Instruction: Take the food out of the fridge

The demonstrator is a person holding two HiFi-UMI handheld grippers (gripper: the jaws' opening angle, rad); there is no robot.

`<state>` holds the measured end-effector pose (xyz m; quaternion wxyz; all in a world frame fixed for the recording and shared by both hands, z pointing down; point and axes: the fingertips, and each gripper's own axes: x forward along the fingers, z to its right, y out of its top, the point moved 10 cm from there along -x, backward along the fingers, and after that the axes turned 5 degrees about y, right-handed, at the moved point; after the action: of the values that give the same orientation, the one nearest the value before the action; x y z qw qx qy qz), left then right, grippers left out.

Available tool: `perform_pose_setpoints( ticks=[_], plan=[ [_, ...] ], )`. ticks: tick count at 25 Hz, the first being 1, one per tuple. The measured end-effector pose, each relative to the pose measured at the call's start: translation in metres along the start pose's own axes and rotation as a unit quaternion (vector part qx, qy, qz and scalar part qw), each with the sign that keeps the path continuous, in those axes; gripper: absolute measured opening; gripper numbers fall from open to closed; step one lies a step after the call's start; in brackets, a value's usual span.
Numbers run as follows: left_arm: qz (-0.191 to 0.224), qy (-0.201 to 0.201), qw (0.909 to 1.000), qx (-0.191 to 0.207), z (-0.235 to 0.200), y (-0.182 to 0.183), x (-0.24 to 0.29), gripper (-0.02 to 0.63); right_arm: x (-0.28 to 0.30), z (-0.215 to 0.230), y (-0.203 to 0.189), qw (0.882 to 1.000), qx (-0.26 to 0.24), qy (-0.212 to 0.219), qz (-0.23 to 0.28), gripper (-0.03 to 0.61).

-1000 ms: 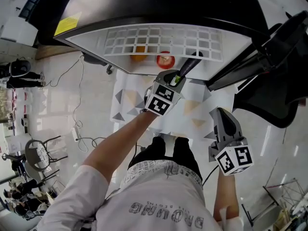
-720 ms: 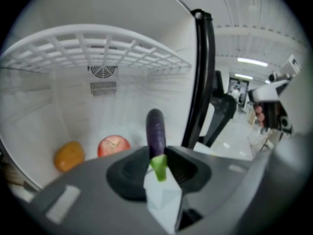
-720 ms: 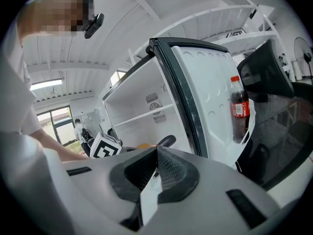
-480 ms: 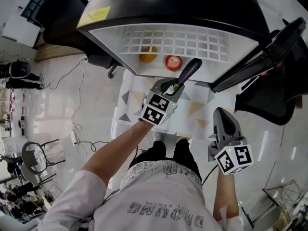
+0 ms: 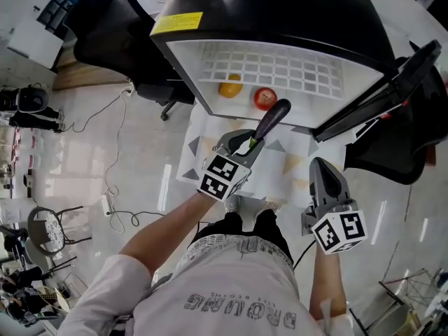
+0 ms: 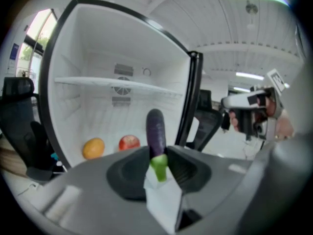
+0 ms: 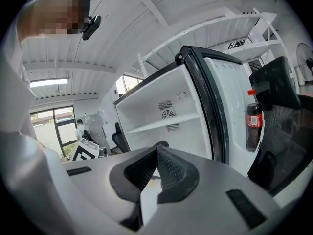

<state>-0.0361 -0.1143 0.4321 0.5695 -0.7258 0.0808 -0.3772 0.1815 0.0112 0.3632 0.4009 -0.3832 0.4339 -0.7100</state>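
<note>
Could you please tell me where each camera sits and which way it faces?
Head view: person's head, steeply down at open white fridge; arms, left gripper, right gripper show.
Left gripper view: on that gripper, along jaws clamping a dark purple eggplant, into the fridge; right gripper shows.
Right gripper view: on that gripper, along shut empty jaws toward the fridge door's red-capped cola bottle; white sleeve shows.
Shared: head and left gripper views show eggplant, round orange fruit, red apple.

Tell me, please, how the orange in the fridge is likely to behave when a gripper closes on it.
The orange is round and lies loose on the smooth fridge floor, so a nudge would probably roll it, perhaps against the apple beside it. Its curved skin may slip from an off-centre squeeze.
</note>
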Motion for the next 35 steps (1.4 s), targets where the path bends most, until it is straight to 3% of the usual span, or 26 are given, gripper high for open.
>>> perform_pose_setpoints(
  ticks=[17, 35],
  plan=[
    [0.078, 0.008, 0.9959, -0.044, -0.024, 0.020, -0.084, 0.121, 0.021, -0.039, 0.015, 0.999, -0.019, 0.017, 0.020, -0.012],
    [0.133, -0.008, 0.9903, -0.039, -0.044, 0.031, -0.120, 0.121, 0.047, -0.054, 0.027, 0.998, -0.036, 0.037, 0.023, -0.012]
  ],
)
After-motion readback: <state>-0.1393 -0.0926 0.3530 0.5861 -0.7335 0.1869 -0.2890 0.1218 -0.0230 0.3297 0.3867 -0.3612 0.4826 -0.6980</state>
